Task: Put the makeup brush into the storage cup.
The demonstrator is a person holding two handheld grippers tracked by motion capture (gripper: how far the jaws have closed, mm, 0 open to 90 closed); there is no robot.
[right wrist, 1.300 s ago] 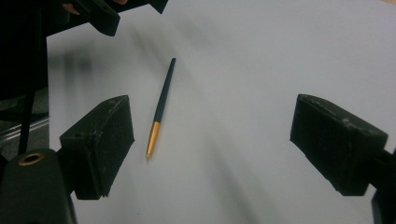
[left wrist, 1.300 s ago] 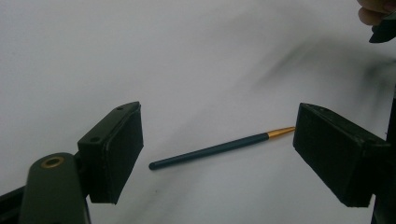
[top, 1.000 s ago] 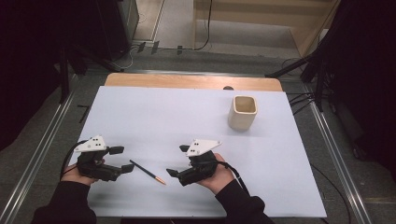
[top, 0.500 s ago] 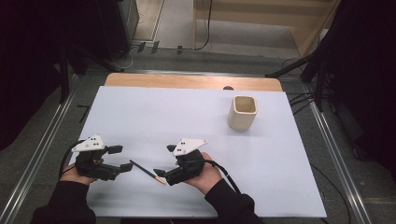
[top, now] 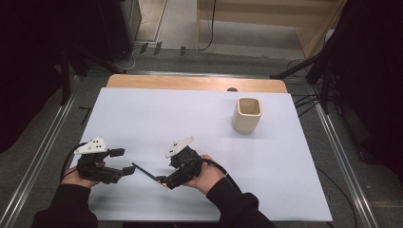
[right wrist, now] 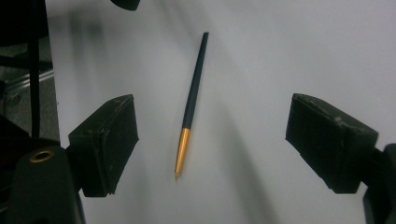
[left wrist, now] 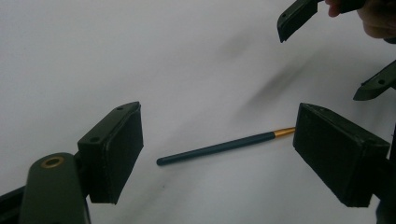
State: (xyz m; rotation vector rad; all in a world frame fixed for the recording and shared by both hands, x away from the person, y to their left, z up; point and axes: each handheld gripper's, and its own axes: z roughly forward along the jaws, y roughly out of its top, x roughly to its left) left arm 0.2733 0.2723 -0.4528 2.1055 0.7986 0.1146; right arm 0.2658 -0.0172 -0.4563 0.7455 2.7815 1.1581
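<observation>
Since a second ago the right gripper (top: 164, 180) has slid left along the bench's (top: 199, 118) near edge and now sits right over the gold end of the pen (top: 145, 172). Its jaws are spread wide with nothing held; in the right gripper view the pen (right wrist: 192, 100) lies flat between them, touching neither. Left gripper (top: 122, 161) hasn't budged near the front left corner, also wide open and empty, with the pen's dark end just in front of it. Beige cup (top: 247, 114) stands well apart, toward the far right corner.
</observation>
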